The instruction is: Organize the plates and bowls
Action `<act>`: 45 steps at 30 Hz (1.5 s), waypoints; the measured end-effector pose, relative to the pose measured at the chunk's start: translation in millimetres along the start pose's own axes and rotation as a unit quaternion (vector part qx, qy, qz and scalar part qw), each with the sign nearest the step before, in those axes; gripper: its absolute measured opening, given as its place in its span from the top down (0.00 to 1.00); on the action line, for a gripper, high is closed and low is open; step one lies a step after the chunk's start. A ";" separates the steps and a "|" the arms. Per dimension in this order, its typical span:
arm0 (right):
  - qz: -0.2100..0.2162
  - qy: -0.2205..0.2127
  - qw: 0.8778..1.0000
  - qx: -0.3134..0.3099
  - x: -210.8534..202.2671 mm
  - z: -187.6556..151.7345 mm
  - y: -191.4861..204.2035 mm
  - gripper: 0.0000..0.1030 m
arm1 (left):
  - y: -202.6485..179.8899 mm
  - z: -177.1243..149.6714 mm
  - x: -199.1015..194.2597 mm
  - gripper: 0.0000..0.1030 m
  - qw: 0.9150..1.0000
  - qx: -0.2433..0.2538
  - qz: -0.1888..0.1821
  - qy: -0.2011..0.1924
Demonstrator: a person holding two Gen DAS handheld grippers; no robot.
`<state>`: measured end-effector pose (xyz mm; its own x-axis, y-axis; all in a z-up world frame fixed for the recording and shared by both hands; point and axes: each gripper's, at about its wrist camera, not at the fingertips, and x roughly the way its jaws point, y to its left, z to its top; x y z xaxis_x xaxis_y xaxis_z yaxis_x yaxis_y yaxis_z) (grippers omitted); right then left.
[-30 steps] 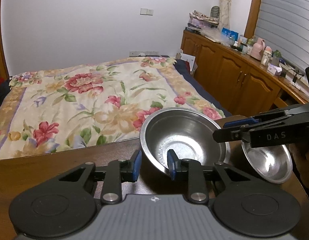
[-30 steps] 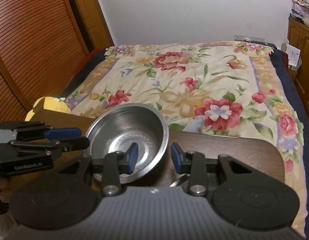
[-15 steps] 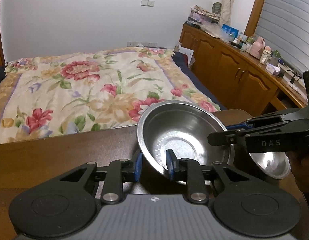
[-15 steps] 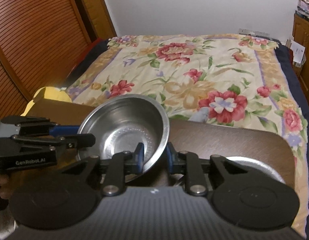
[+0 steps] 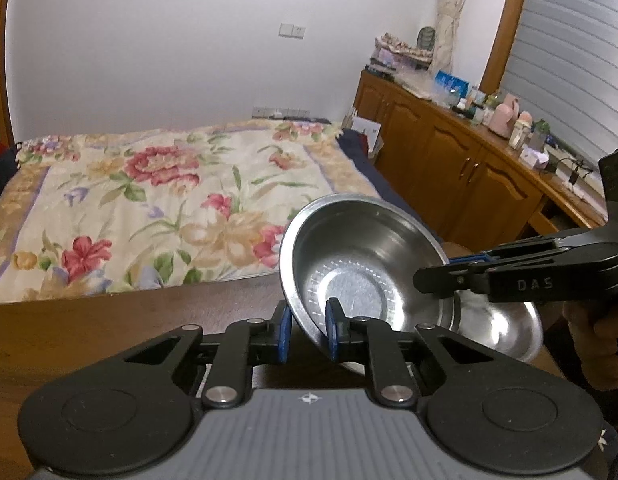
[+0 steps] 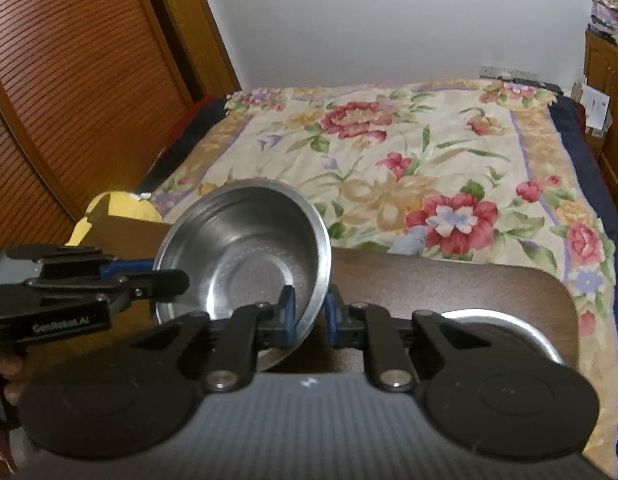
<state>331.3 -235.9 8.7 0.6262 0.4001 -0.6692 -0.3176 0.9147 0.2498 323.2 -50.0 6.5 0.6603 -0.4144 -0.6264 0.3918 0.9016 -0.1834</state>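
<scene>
Steel dominates the middle of both views: a round stainless-steel bowl (image 5: 361, 272) with a ring of stamped dimples around its flat base is tilted, its near rim caught between the blue pads of two black handheld grippers. From the left wrist view, the left gripper (image 5: 307, 334) straddles the bowl's lower left wall, one pad inside and one outside, its jaws closing narrow on the metal. The right gripper (image 5: 449, 270) reaches in from the right side of that view and bites the opposite rim; in its own view the right gripper (image 6: 309, 316) has the bowl's (image 6: 245, 256) edge pinched between its pads, jaws likewise closing, while the left gripper (image 6: 149, 274) shows at the far side of the bowl. Just beside and partly under the tilted bowl lies a second shiny steel dish (image 5: 497, 328) on the dark brown wooden table (image 5: 129, 320). Beyond the table spreads a bed with a cream floral quilt (image 5: 157, 200), and wooden cabinets (image 5: 449, 176) line the right wall.
</scene>
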 end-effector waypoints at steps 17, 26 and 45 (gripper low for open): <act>-0.006 -0.038 0.999 0.005 -46.9 -5.5 24.8 0.83 | -16.3 -3.2 -67.1 0.81 0.999 0.006 -0.003 -0.048; -0.011 -0.053 0.999 -0.001 -69.0 -15.7 40.7 0.83 | -20.8 -13.8 -97.5 0.81 0.997 0.006 -0.006 -0.071; 0.004 -0.035 0.999 -0.003 -85.9 -64.5 62.1 0.83 | -34.0 -65.3 -140.9 0.81 0.997 0.018 -0.015 -0.070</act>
<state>211.9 -217.0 36.6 0.6717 0.4097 -0.6172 -0.3260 0.9116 0.2503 175.0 -14.2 51.5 0.7302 -0.4562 -0.5086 0.4334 0.8847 -0.1715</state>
